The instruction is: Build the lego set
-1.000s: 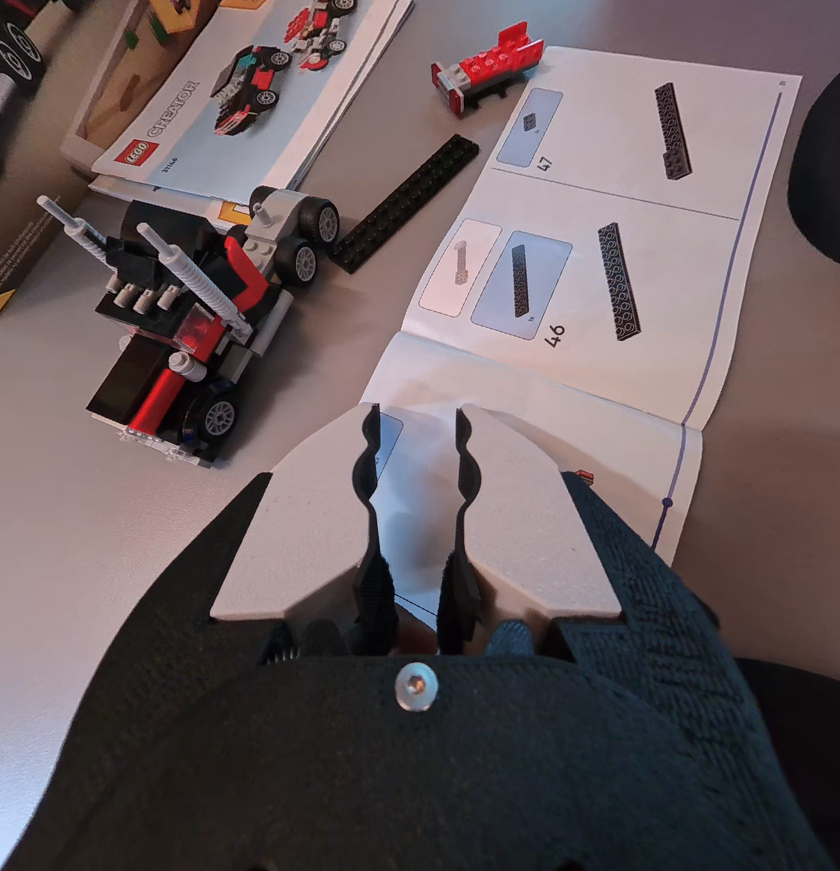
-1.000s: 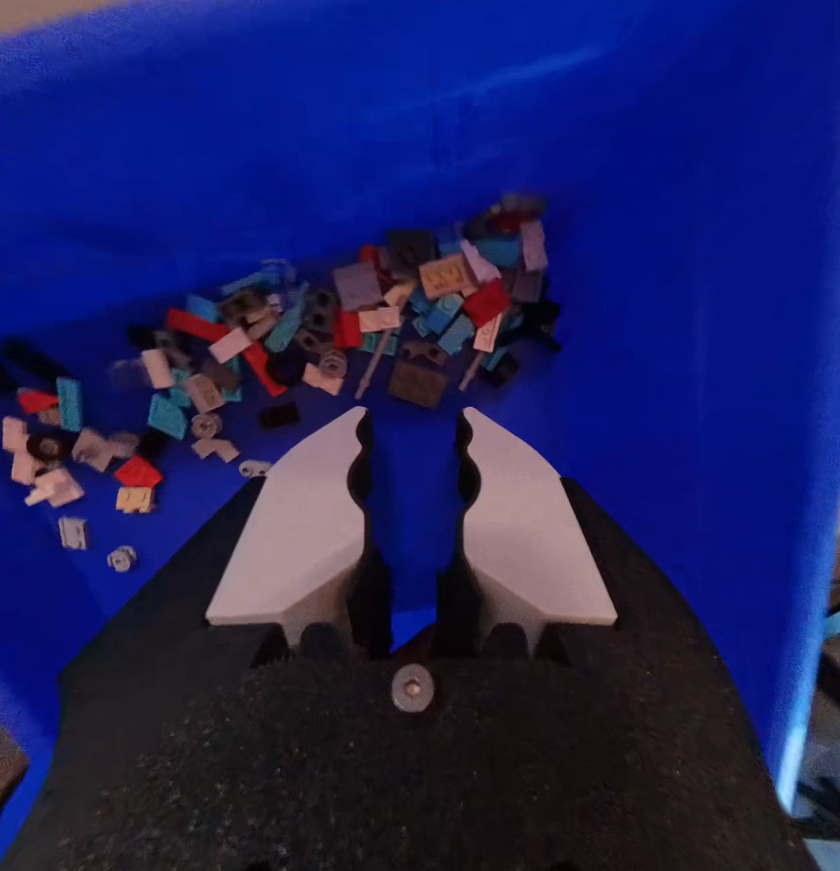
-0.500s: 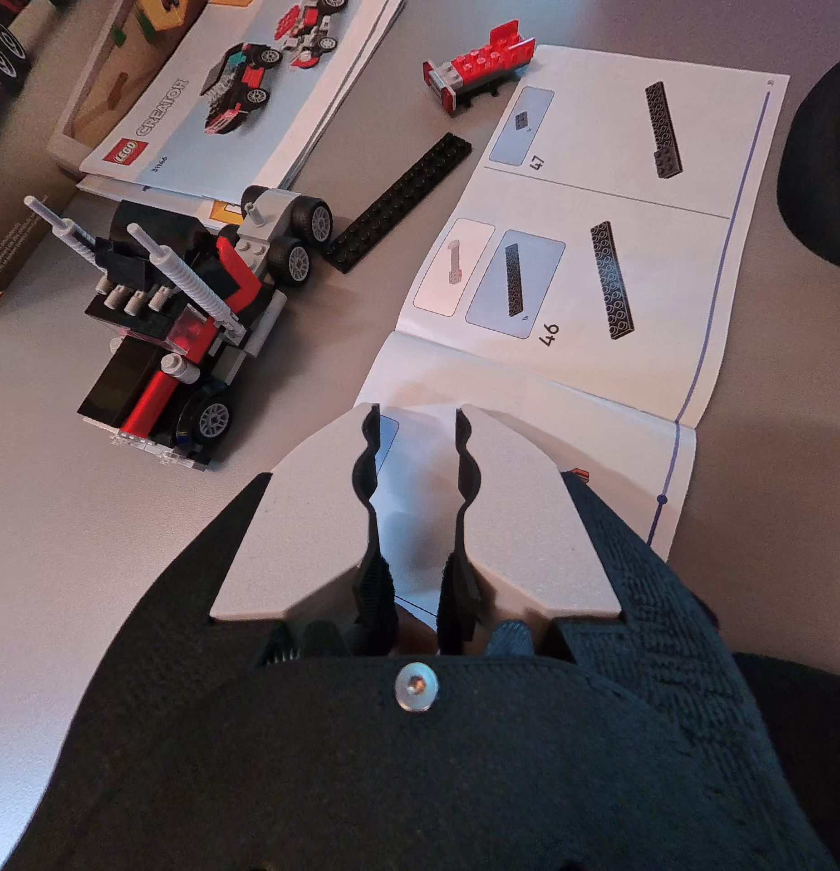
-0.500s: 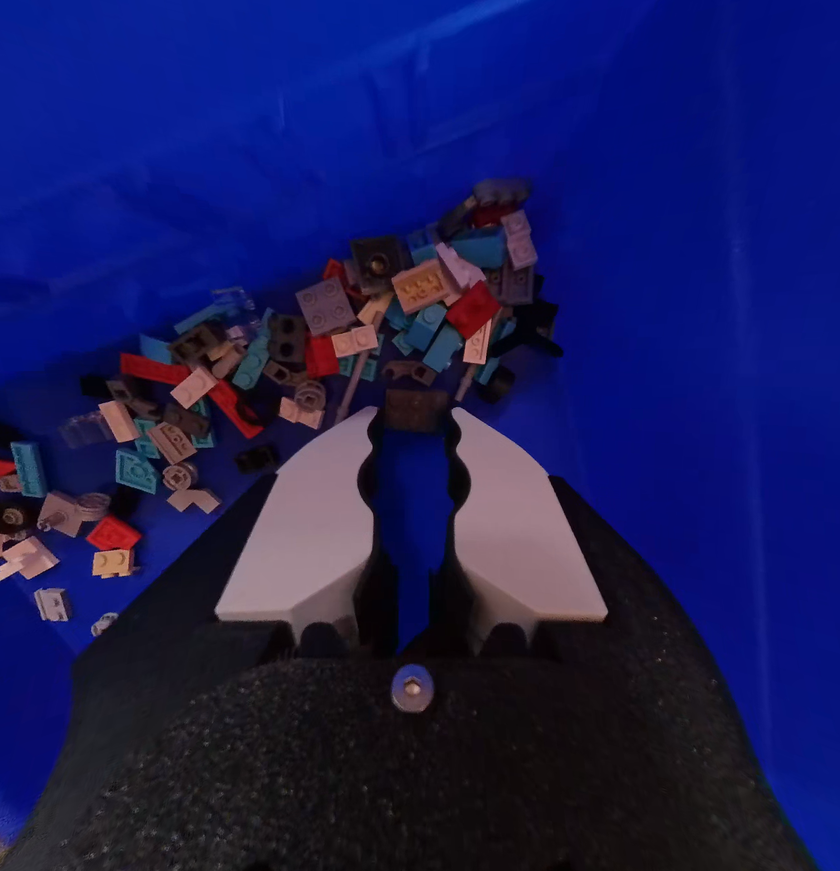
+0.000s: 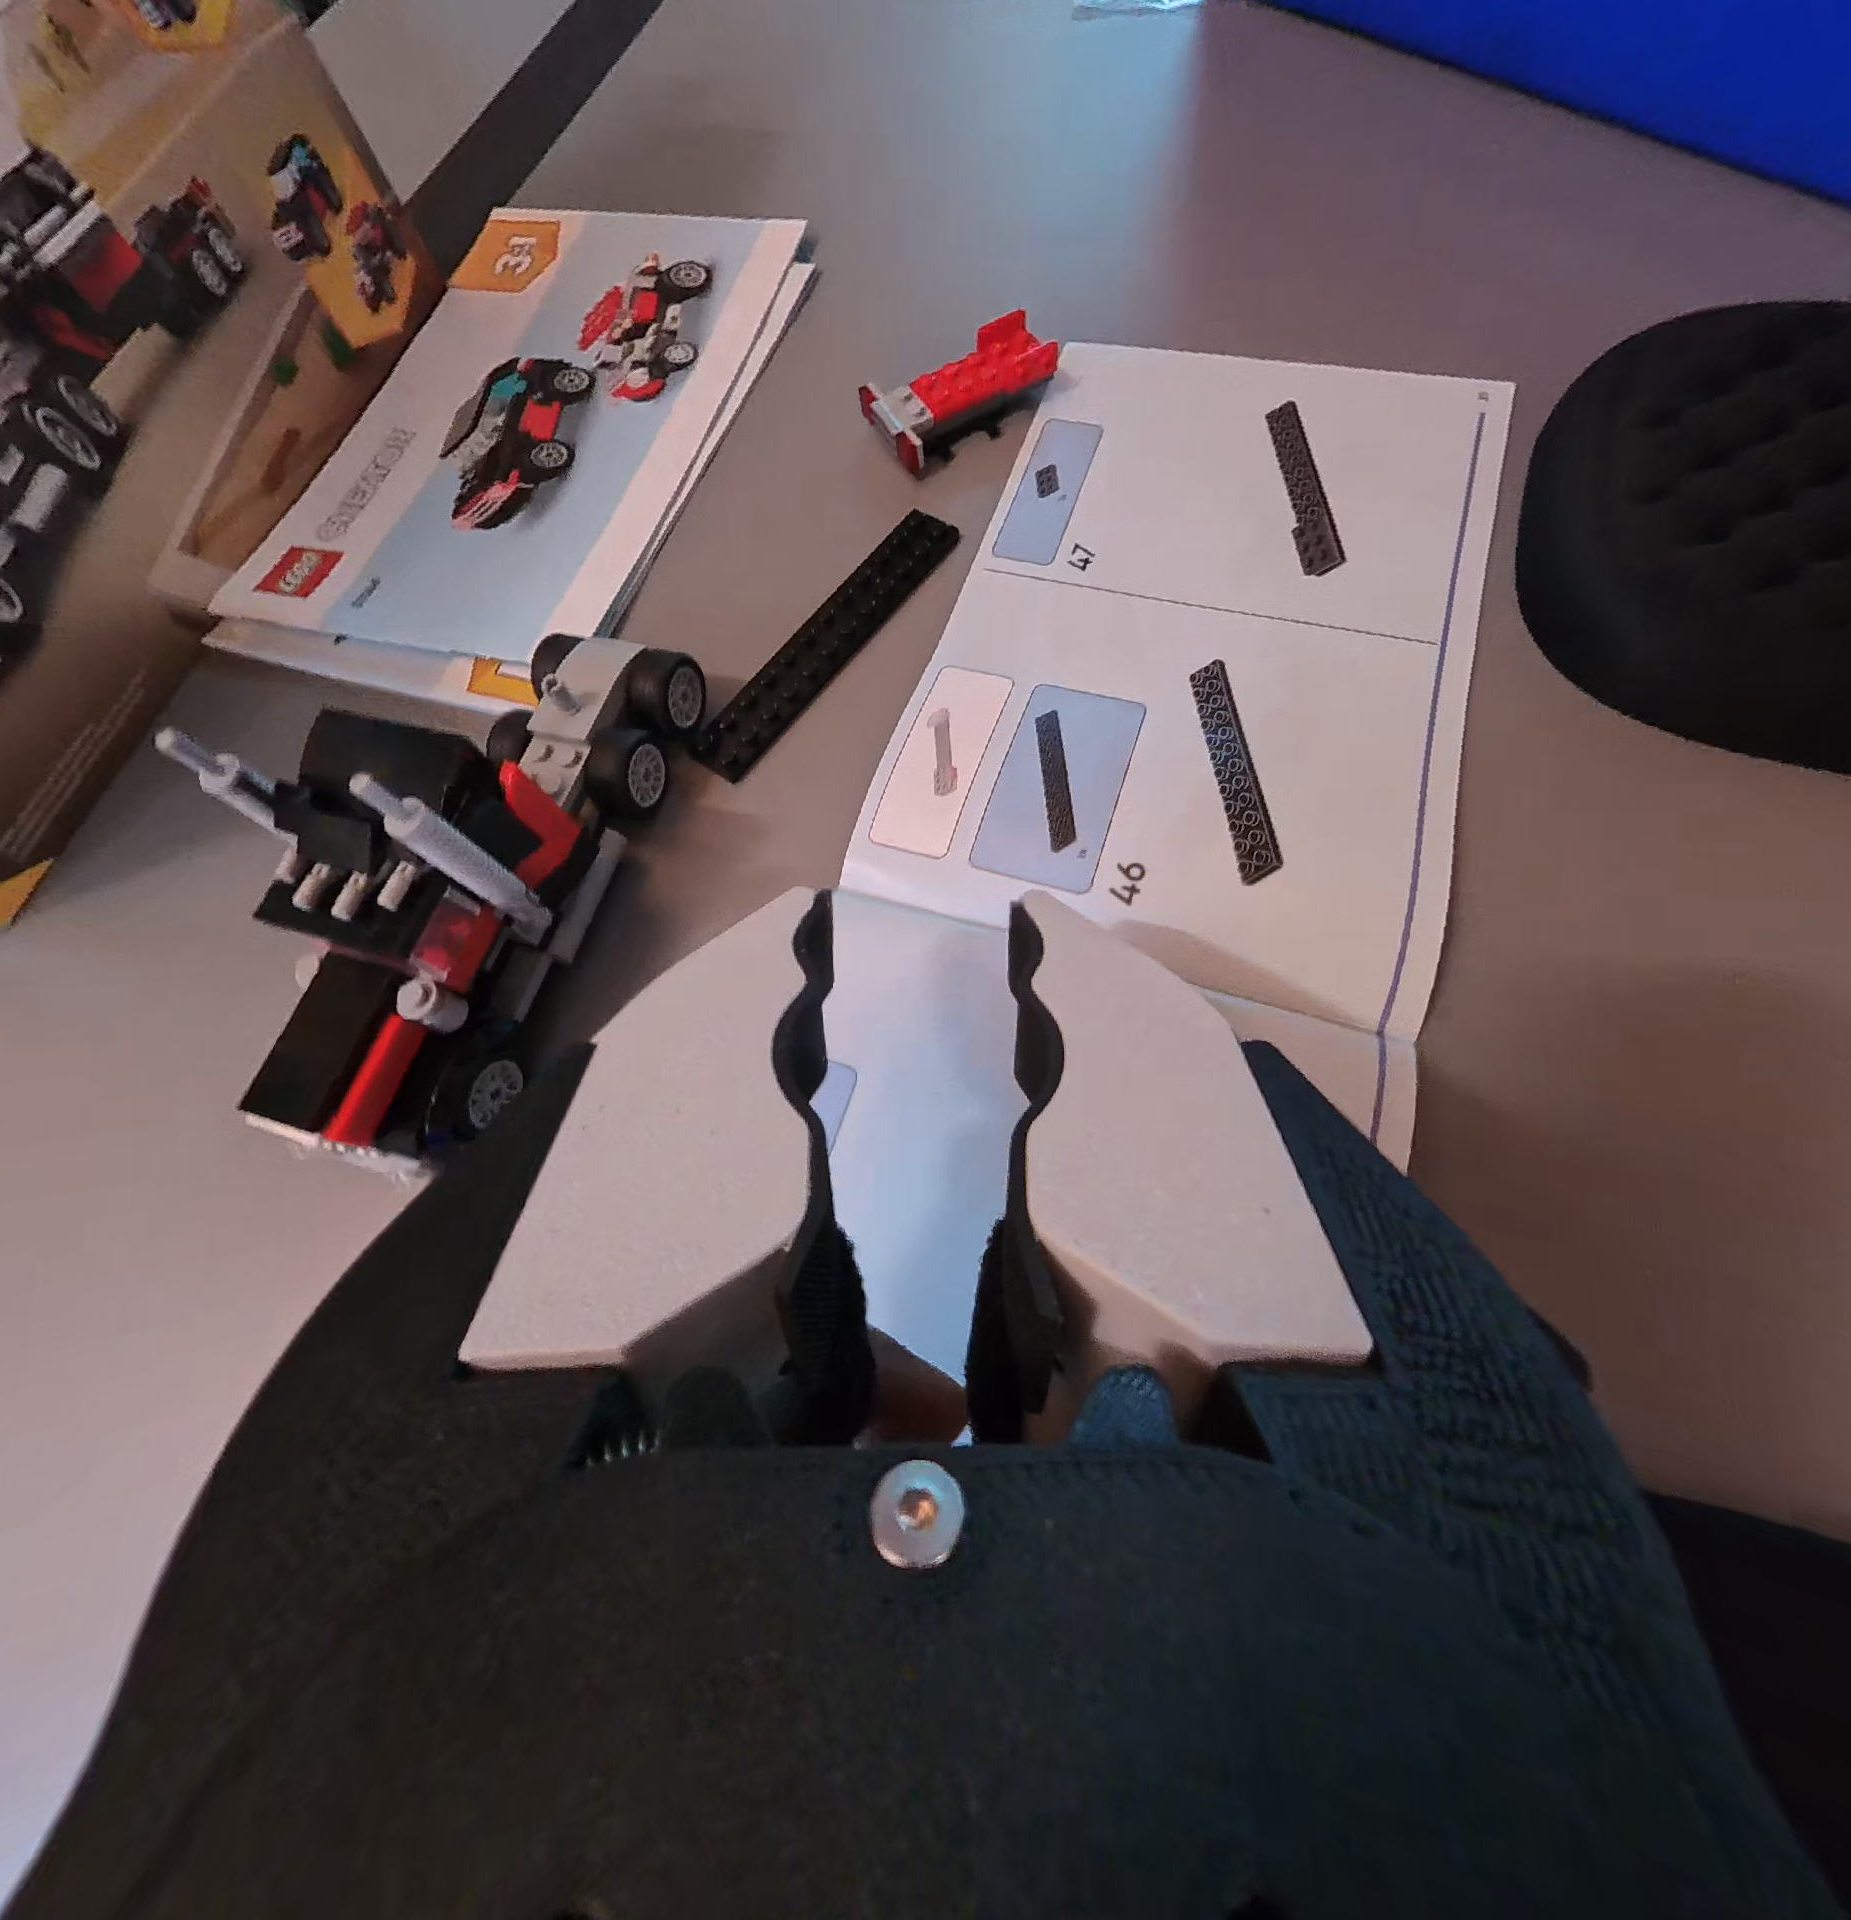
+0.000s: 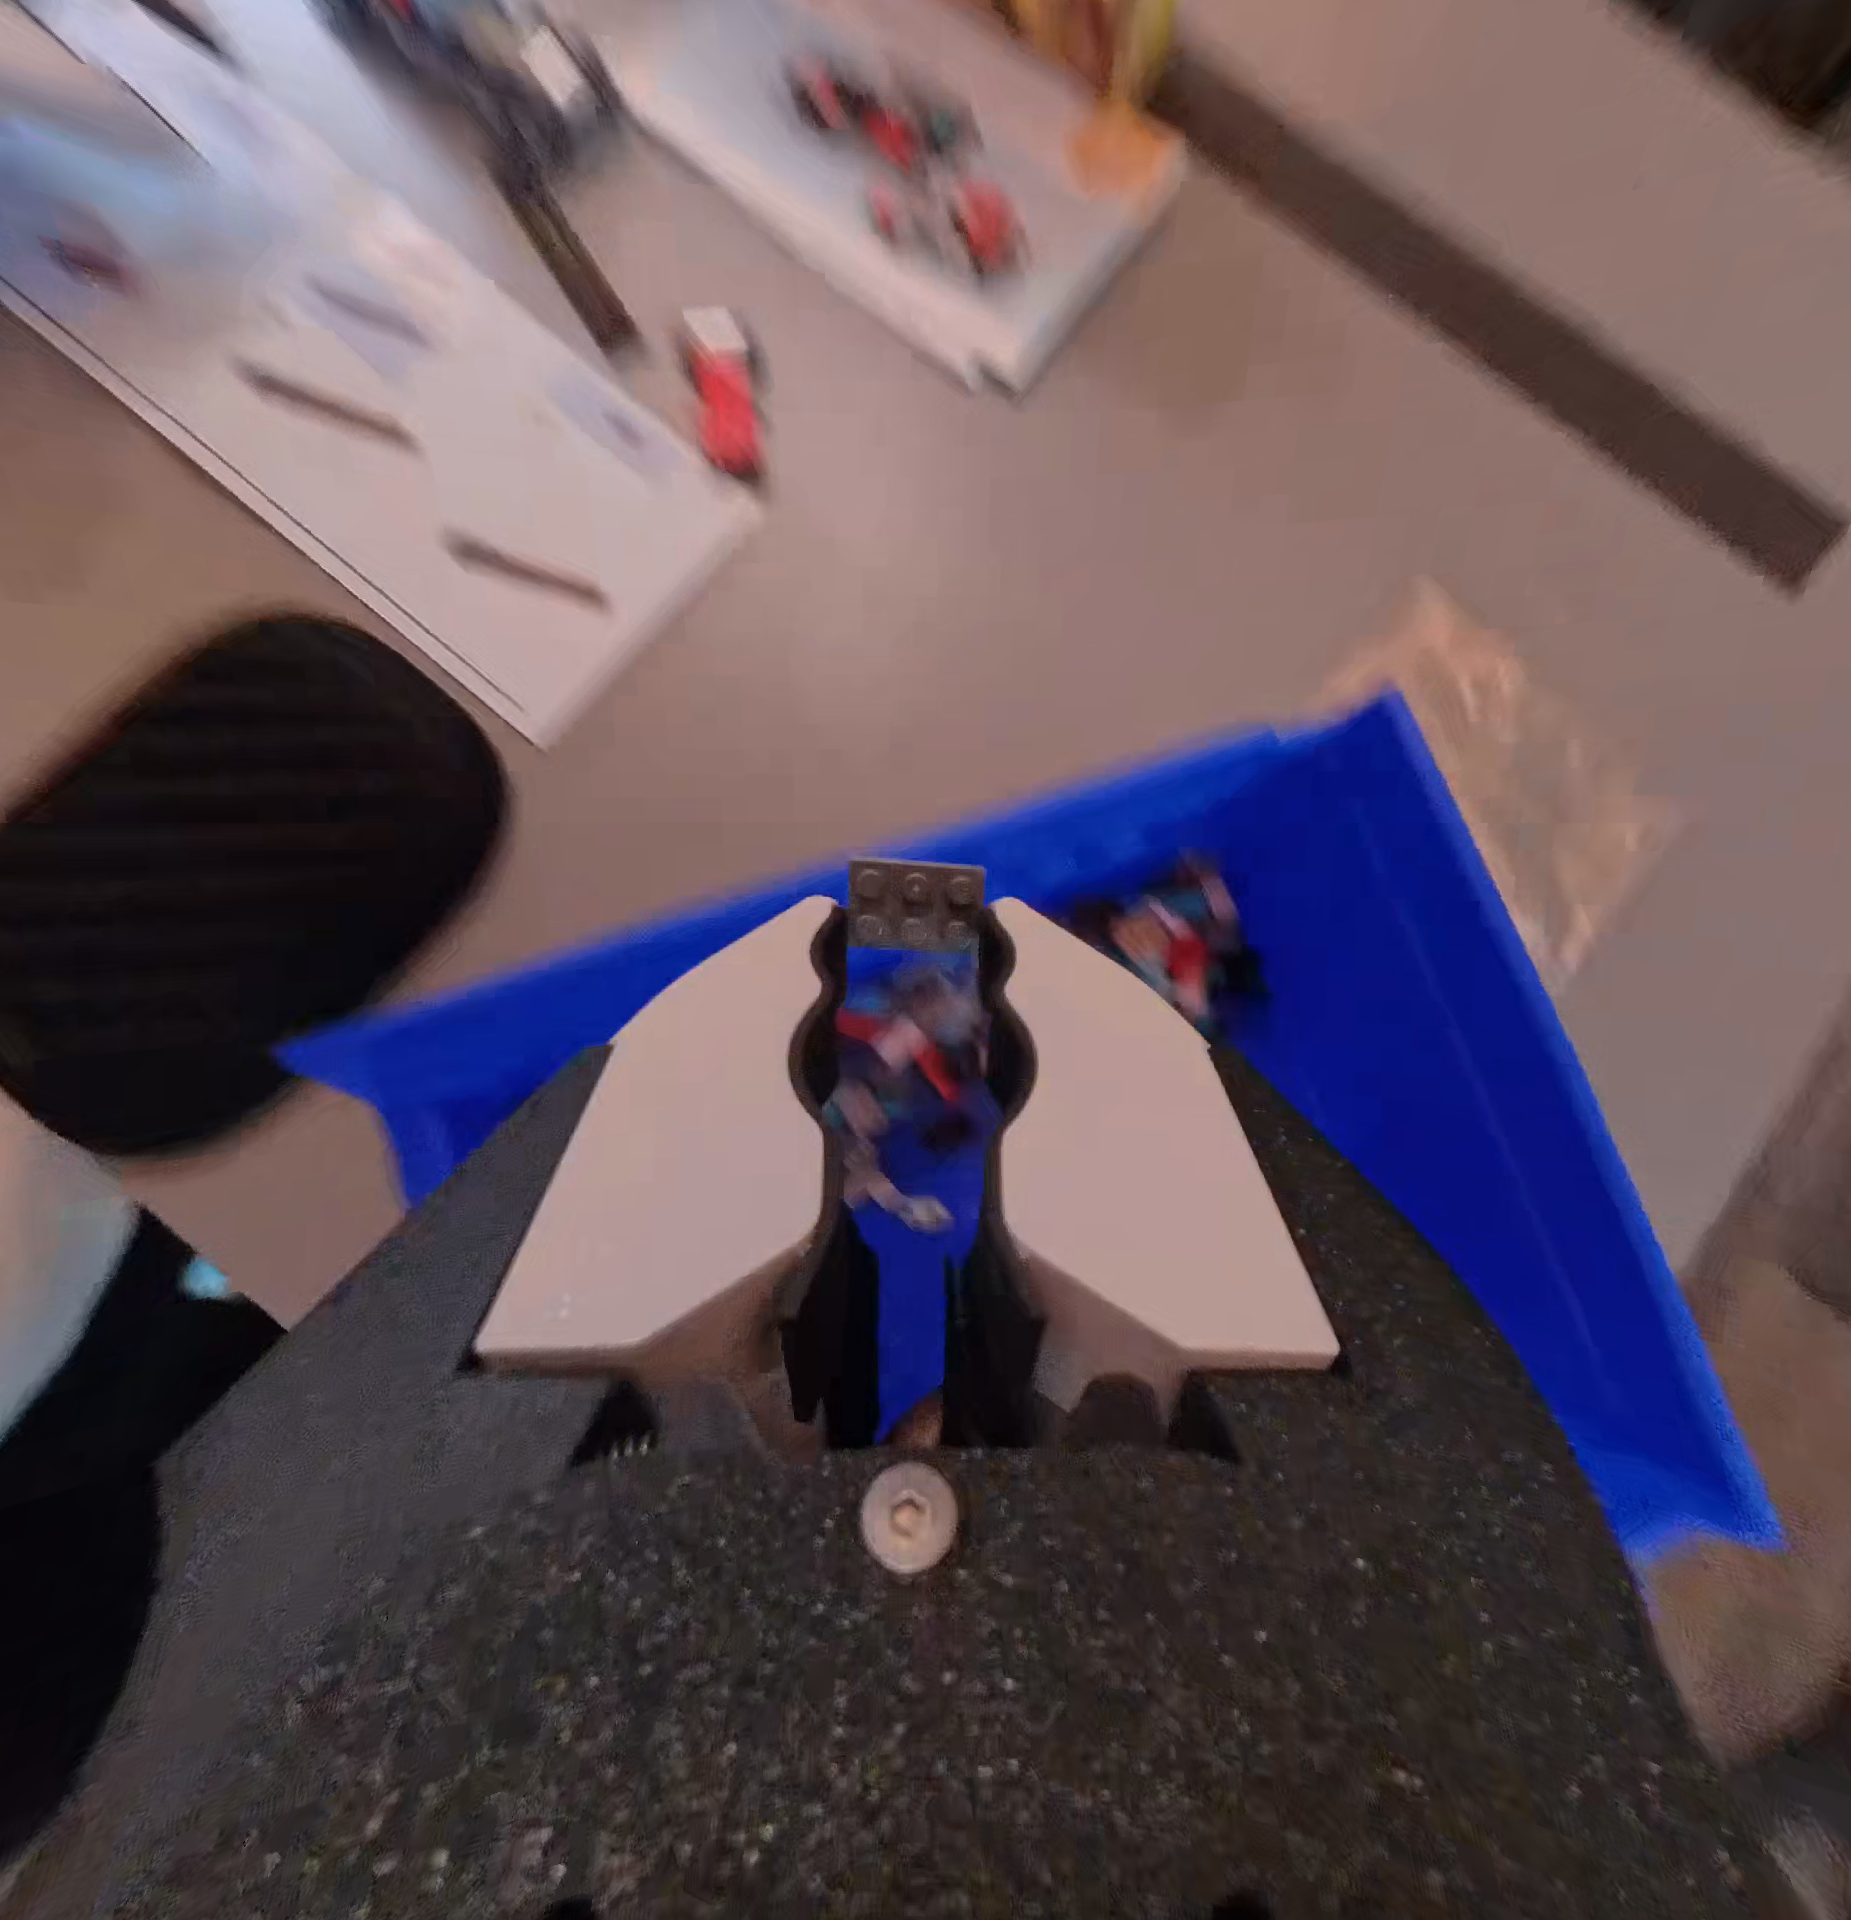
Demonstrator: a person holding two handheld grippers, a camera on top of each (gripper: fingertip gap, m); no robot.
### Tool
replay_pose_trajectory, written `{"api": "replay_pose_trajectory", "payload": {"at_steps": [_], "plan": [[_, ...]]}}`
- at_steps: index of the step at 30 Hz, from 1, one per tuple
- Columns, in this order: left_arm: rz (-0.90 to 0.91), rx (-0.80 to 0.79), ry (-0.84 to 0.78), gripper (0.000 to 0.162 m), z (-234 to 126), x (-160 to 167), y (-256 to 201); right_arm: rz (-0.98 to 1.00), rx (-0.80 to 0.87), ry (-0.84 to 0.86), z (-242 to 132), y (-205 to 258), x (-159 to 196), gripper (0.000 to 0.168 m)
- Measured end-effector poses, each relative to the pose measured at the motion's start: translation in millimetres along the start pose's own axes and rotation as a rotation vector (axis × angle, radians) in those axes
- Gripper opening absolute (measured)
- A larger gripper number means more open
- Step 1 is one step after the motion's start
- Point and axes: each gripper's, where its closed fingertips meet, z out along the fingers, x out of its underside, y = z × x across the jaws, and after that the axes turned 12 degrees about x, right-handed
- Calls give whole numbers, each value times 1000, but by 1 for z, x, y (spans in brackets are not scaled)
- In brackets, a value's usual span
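A grey plate (image 6: pixel 915 902) is pinched at the tips of the right gripper (image 6: pixel 913 914) above the blue bin (image 6: pixel 1420 997). The left gripper (image 5: pixel 913 914), spread and empty, is held over the open booklet (image 5: pixel 1212 665), right of the truck (image 5: pixel 433 914).

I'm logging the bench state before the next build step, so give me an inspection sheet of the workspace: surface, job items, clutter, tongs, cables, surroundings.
Surface: grey table, mostly bare at its near edge.
Job's things: part-built truck; long black plate lying flat; small red assembly; open instruction booklet; blue bin of loose pieces.
Clutter: closed booklets, set box, clear bag.
Tongs: left tongs open, empty, over the open booklet; right tongs shut on a small grey plate above the bin.
Cables: nothing seen.
Surroundings: black rounded object beside the booklet; the right view is blurred.
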Motion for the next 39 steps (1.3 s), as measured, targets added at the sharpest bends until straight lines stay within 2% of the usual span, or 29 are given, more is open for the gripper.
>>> {"api": "replay_pose_trajectory", "payload": {"at_steps": [3,7,10,13,16,19,23,31,33,39], "plan": [[32,23,27,33,1,-8,2,58,-71,-235,-15,55,-50,25],[60,1,28,34,-4,-17,17,125,-203,-443,-11,130,-101,24],[50,-17,-36,34,-17,-25,24,135,-272,-468,17,174,-122,25],[2,-9,-130,34,-29,-29,28,151,-292,-436,59,199,-125,24],[-25,-20,-138,34,-35,-19,32,189,-276,-381,100,198,-113,24],[-36,-26,-149,34,-38,-14,35,220,-190,-336,120,171,-95,24],[-35,-56,-120,33,-39,-5,42,316,-153,-326,121,140,-73,24],[-59,-72,-143,33,-41,0,47,344,23,-247,120,87,-33,24],[-55,-62,-135,34,-38,1,46,356,9,-254,119,88,-33,24],[-18,-18,-90,33,-25,1,35,248,-143,-273,132,131,-57,24]]}}
